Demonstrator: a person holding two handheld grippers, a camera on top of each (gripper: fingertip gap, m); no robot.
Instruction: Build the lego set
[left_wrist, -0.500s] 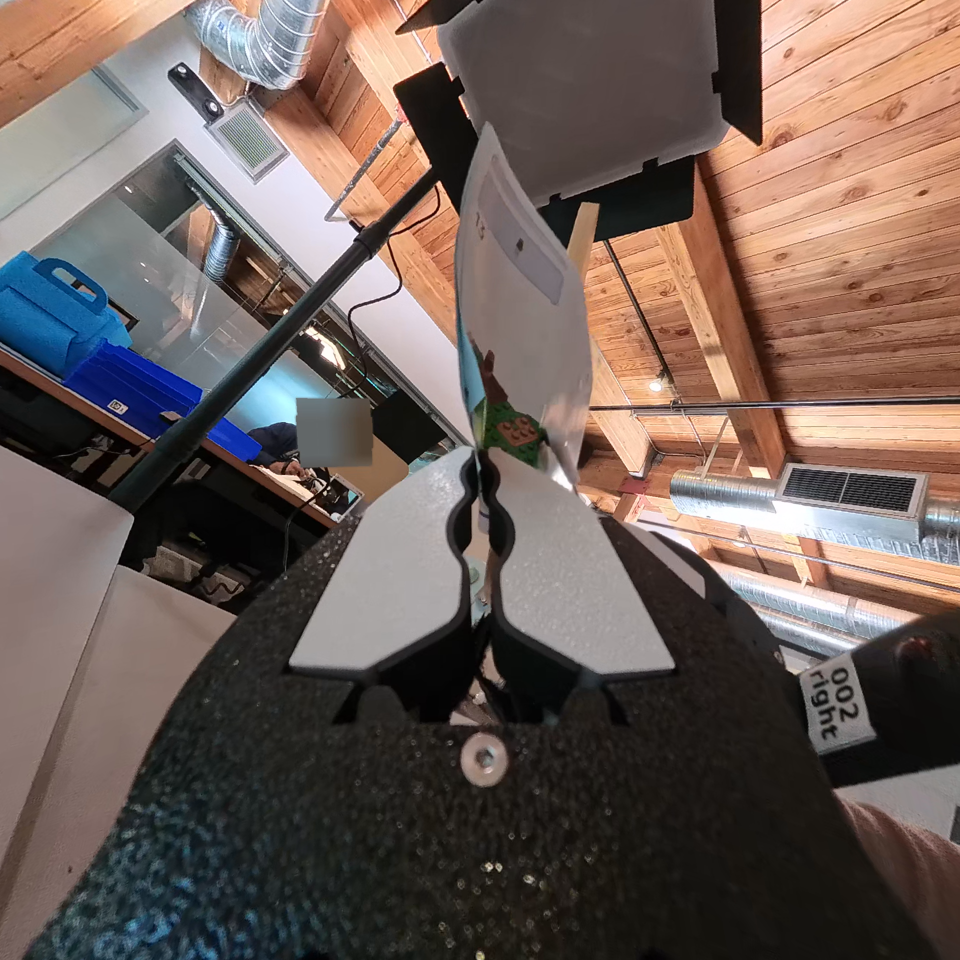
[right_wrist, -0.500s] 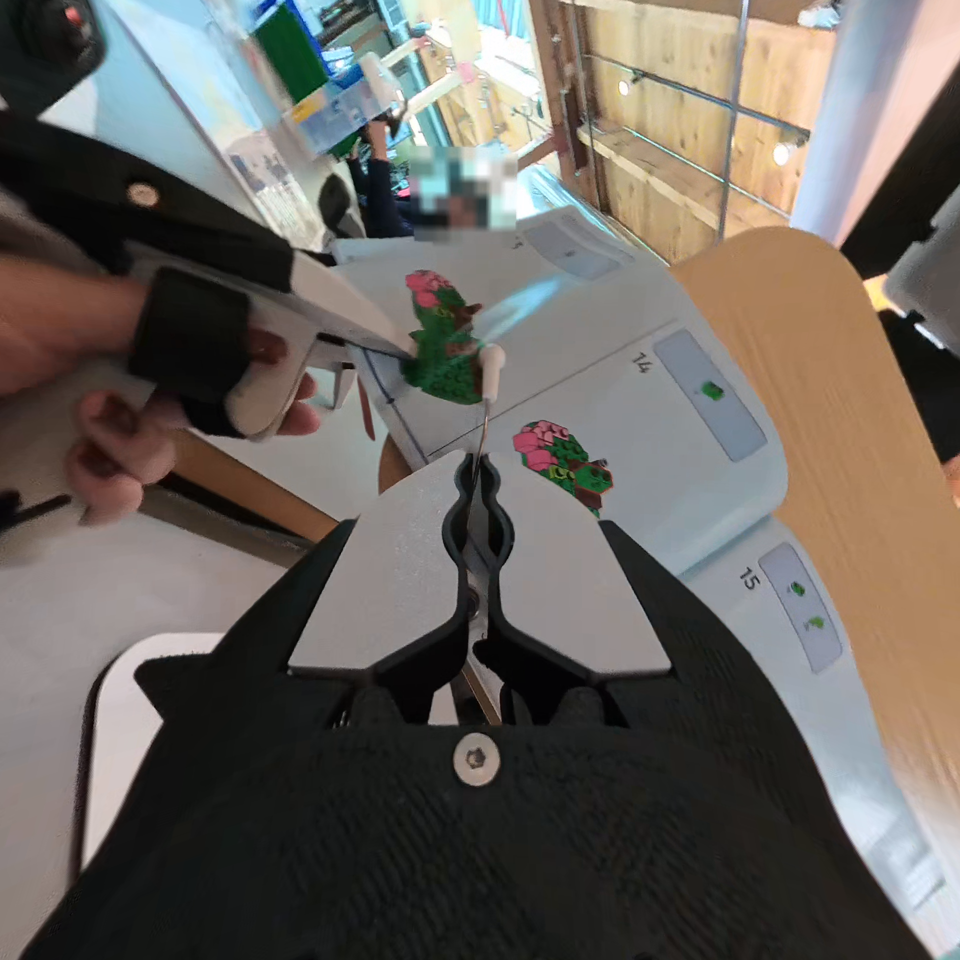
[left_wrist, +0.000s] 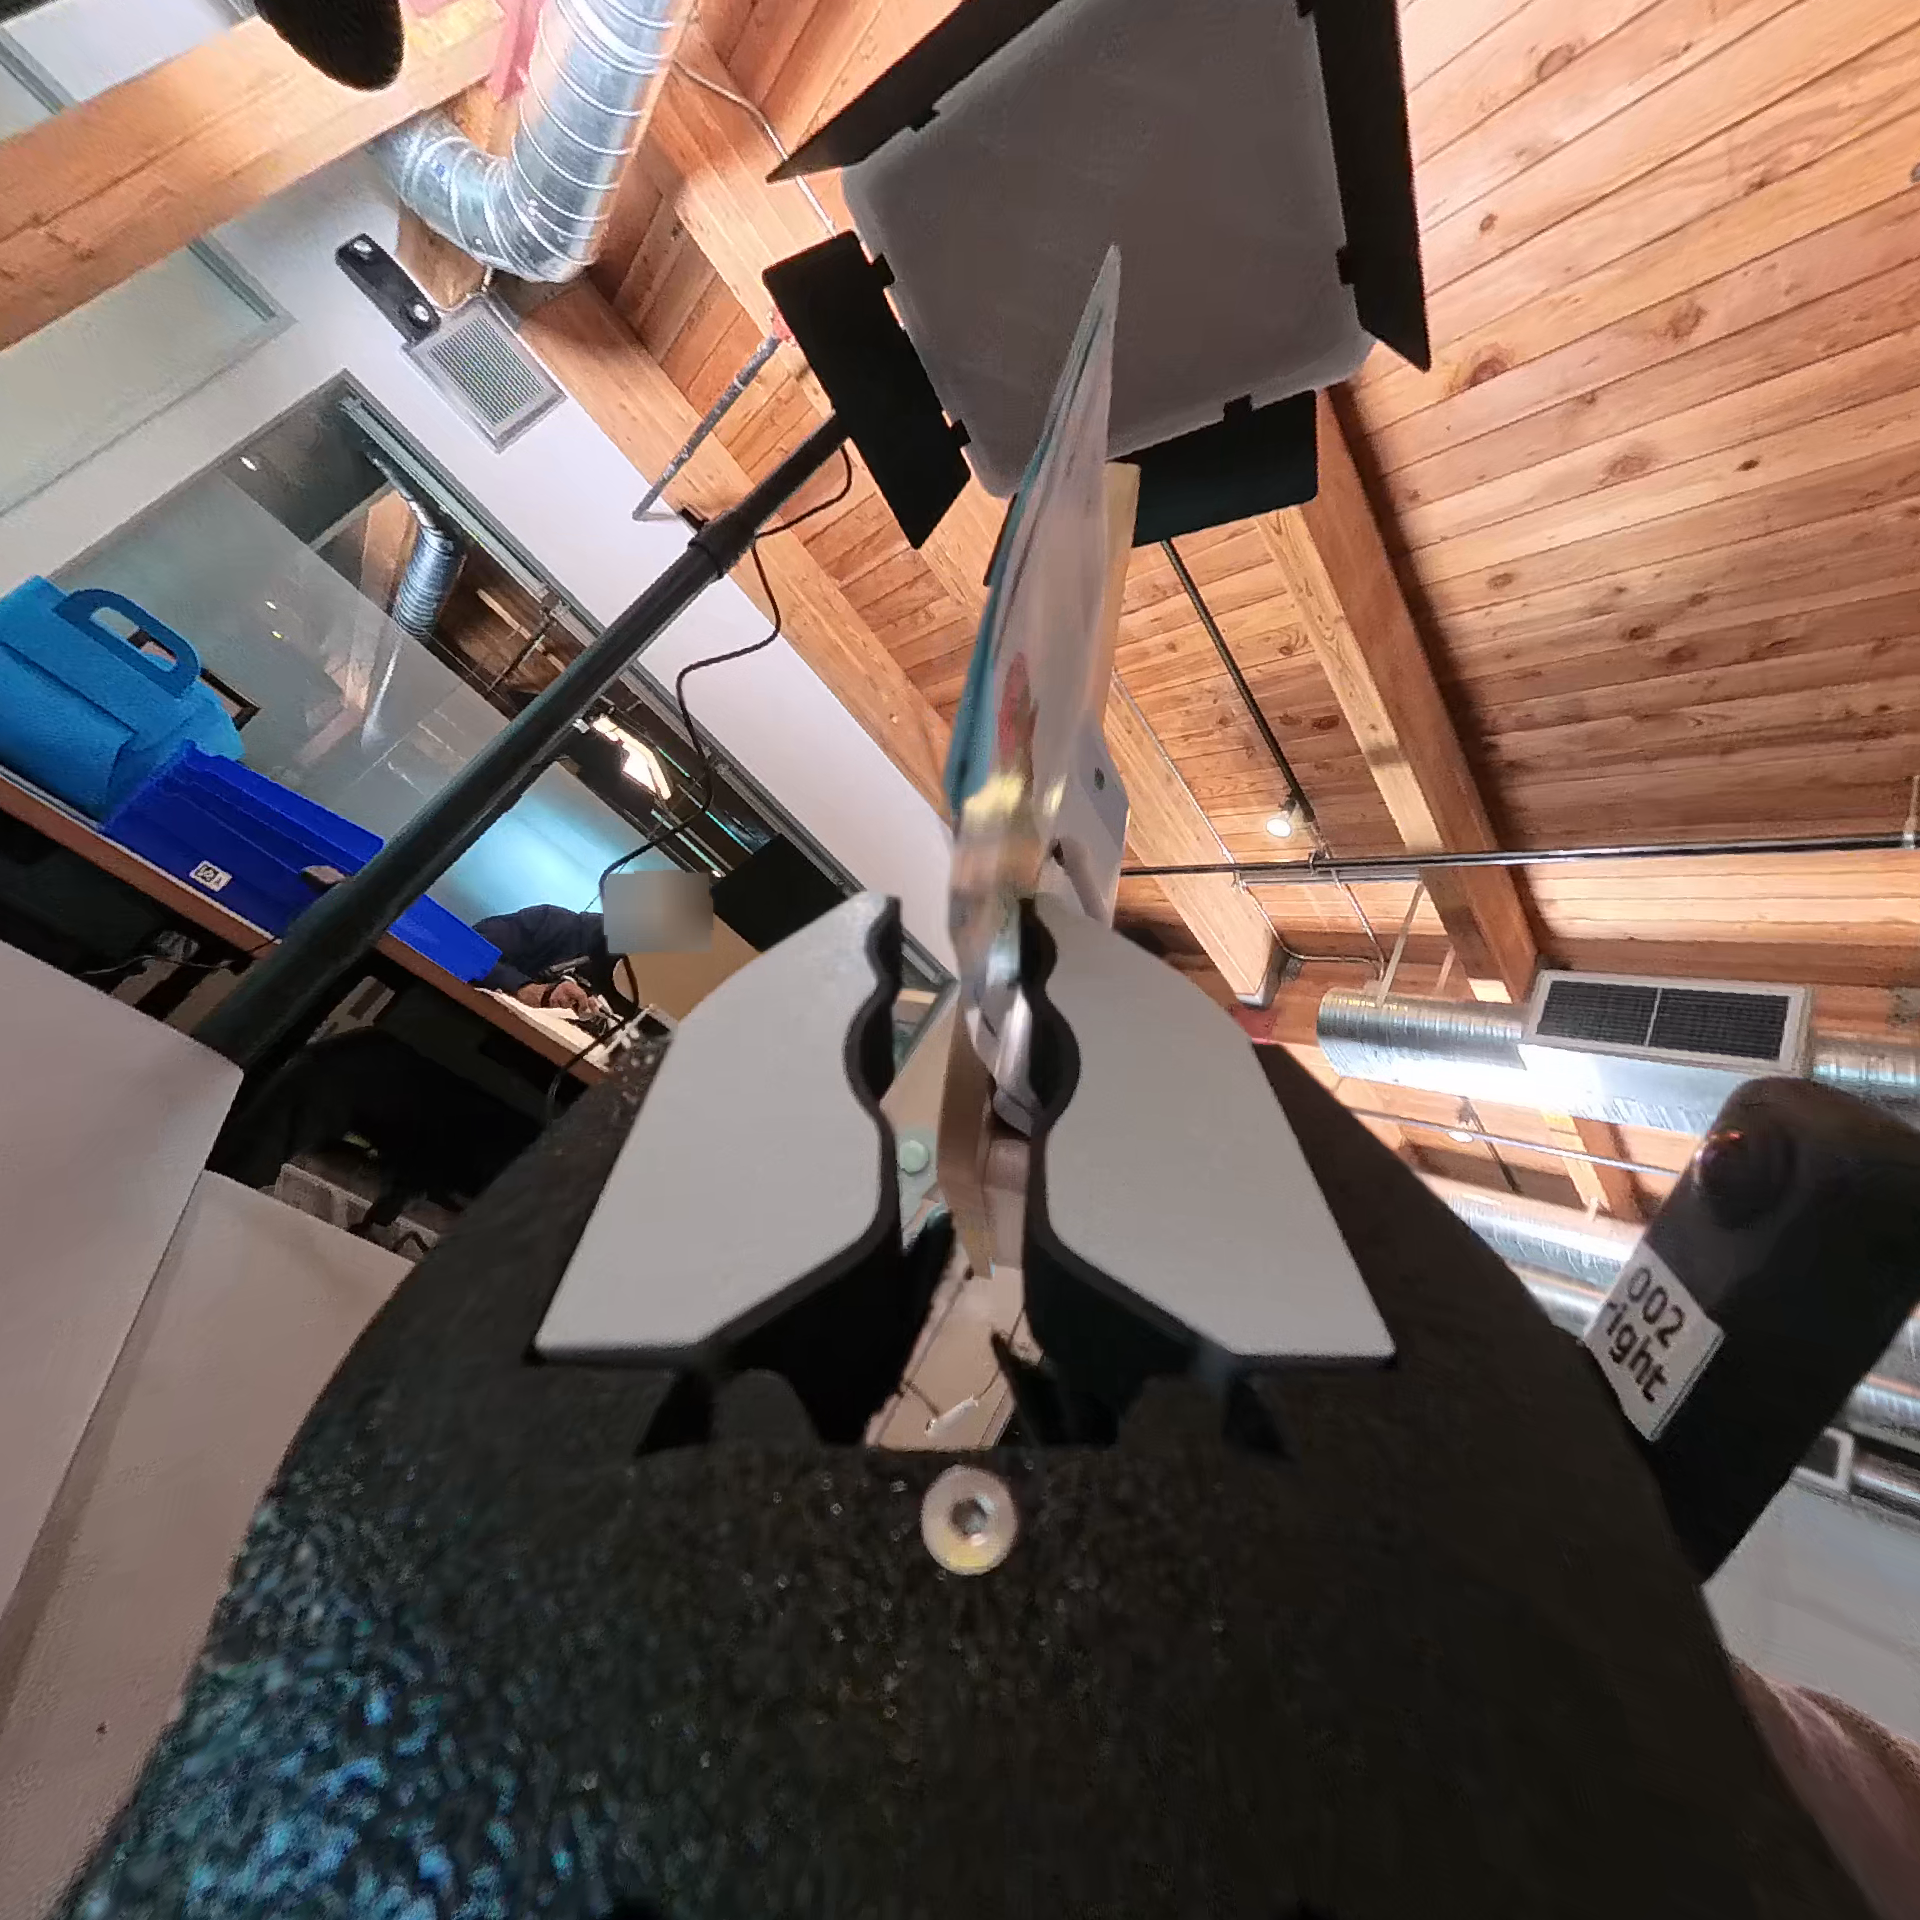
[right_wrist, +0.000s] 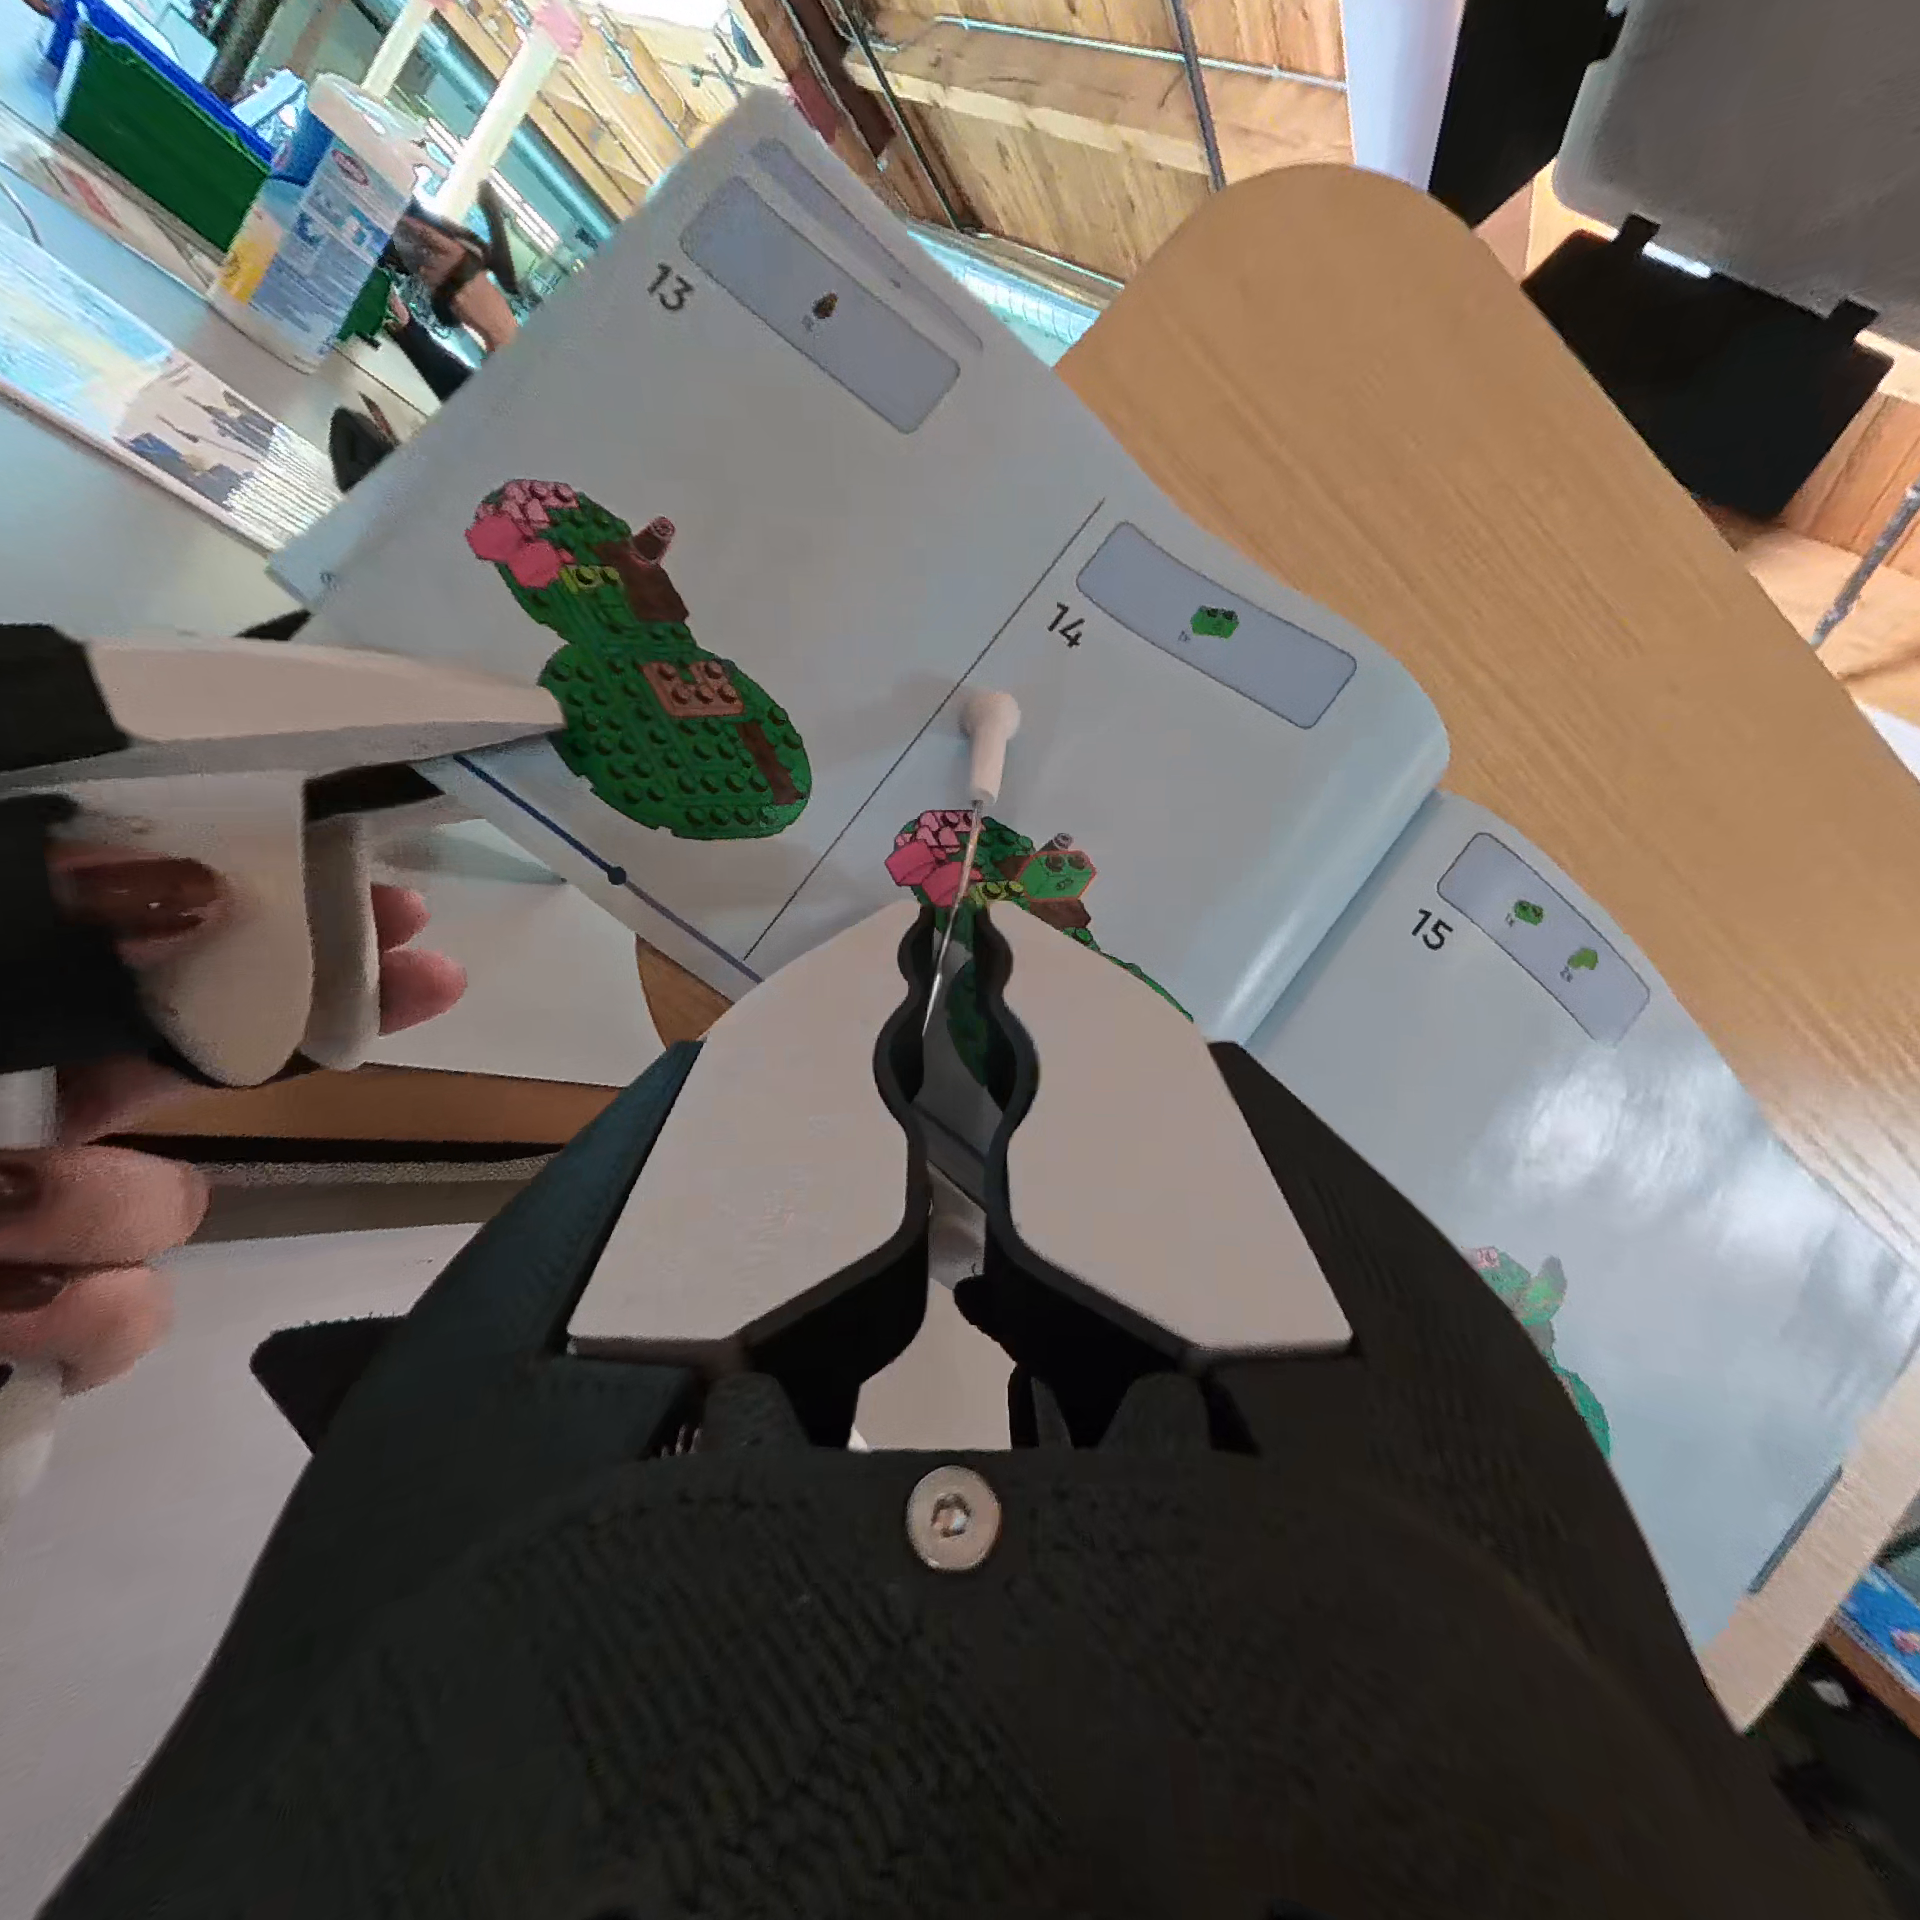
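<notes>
Instruction booklet (right_wrist: 852, 582) held at page edge; left gripper (left_wrist: 961, 997) jaws spread, grip doubtful. Right gripper (right_wrist: 951, 935) jaws pinching a thin white-tipped pin (right_wrist: 982, 748). Risk: page slips or gets pierced.

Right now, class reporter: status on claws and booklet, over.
Left claw open, booklet page in its gap. Right claw shut on pin. Pin tip over the page.
</notes>
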